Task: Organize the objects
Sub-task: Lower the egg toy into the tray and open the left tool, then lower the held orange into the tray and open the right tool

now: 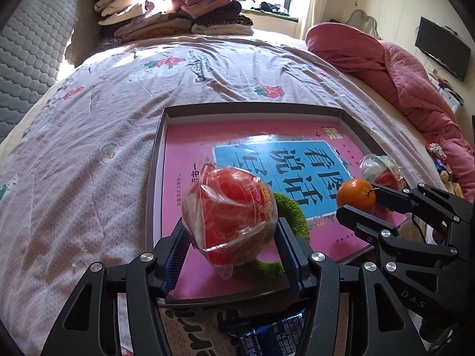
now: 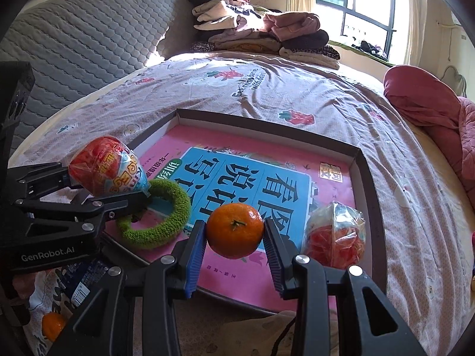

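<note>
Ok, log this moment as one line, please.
left gripper: shut on wrapped red snack | right gripper: shut on orange | both over tray | green ring, second packet inside

Hidden and cut-off parts. The green ring (image 1: pixel 292 216) lies largely concealed behind the wrapped red snack (image 1: pixel 230 218) held in the left gripper (image 1: pixel 231 255). Below that claw, a dark blue packet (image 1: pixel 271 336) is cut by the frame edge, print illegible. Beside the right gripper (image 2: pixel 234 255), low left, a second orange (image 2: pixel 52 324) shows only partly behind an arm.
</note>
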`<act>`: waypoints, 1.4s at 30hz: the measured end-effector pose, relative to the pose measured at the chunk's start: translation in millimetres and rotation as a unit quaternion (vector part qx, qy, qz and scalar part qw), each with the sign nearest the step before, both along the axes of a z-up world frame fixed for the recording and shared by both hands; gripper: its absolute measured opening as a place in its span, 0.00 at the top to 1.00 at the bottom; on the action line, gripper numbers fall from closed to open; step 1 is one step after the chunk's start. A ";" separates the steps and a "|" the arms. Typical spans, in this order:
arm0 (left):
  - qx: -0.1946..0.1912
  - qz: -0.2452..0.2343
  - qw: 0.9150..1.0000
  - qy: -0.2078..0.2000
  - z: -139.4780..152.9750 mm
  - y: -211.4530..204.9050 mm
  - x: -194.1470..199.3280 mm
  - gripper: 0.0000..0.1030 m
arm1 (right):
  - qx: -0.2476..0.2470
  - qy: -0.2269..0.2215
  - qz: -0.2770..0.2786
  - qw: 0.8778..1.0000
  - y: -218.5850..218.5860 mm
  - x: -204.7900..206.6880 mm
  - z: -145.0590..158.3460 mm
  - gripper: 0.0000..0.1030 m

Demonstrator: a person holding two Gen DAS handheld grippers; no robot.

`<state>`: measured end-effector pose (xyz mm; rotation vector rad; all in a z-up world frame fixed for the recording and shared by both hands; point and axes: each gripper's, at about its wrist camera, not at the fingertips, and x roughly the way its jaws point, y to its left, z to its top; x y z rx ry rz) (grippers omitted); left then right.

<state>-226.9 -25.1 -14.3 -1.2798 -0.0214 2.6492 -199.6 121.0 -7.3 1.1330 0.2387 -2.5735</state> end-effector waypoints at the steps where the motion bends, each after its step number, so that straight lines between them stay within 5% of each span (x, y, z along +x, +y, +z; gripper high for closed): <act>1: -0.003 -0.002 1.000 -0.002 -2.2 1.8 -0.2 0.43 | 0.000 -0.001 -0.001 1.000 0.3 -0.3 -0.4 0.62; 23: -0.009 -0.007 1.000 -0.008 -4.7 5.4 0.2 0.43 | -0.004 -0.047 -0.014 0.999 3.3 -7.8 -13.3 0.62; 42: -0.014 -0.002 1.000 -0.004 -1.0 4.7 0.1 0.43 | 0.010 -0.032 -0.017 0.999 3.0 -3.7 -4.5 0.62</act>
